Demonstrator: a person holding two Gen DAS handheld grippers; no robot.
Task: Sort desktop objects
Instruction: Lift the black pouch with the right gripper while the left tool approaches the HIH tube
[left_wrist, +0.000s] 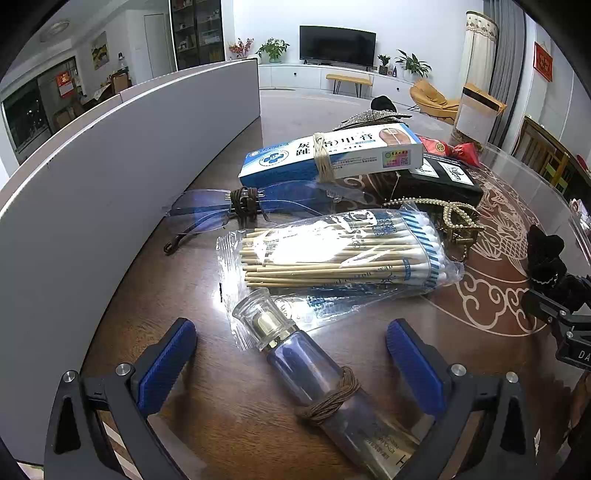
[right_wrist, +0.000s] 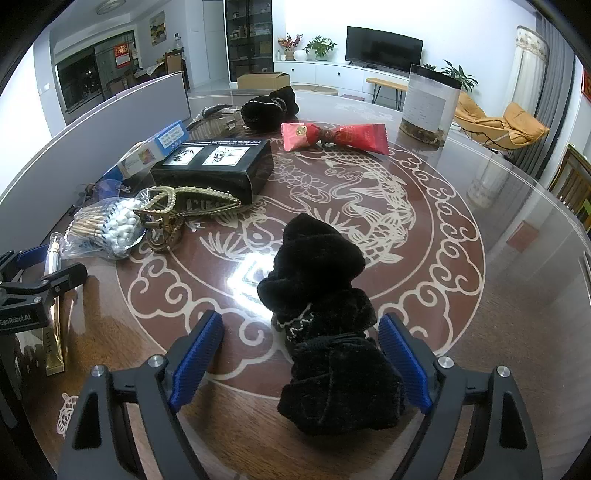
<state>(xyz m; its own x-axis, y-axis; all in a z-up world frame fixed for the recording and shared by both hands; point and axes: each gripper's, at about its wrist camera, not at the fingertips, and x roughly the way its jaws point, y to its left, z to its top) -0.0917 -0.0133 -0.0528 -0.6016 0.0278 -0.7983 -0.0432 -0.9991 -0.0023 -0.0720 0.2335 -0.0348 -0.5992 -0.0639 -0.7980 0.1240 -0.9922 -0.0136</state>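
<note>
My left gripper (left_wrist: 291, 354) is open, its blue pads on either side of a clear perfume bottle (left_wrist: 314, 373) with a brown cord round it, lying on the table. Beyond it lie a bag of cotton swabs (left_wrist: 332, 254), rimless glasses (left_wrist: 236, 210) and a blue-white medicine box (left_wrist: 332, 155). My right gripper (right_wrist: 301, 354) is open around a black velvet bow (right_wrist: 325, 325) on the table. The bow also shows at the right edge of the left wrist view (left_wrist: 546, 258). A black box (right_wrist: 218, 166), a pearl hair clip (right_wrist: 184, 206) and a red candy wrapper (right_wrist: 332, 136) lie further off.
A grey partition (left_wrist: 122, 158) runs along the left of the round patterned table (right_wrist: 461, 229). A second black scrunchie (right_wrist: 269, 105) and a tall cylindrical jar (right_wrist: 428, 101) stand at the far side. The left gripper shows at the left edge of the right wrist view (right_wrist: 33, 291).
</note>
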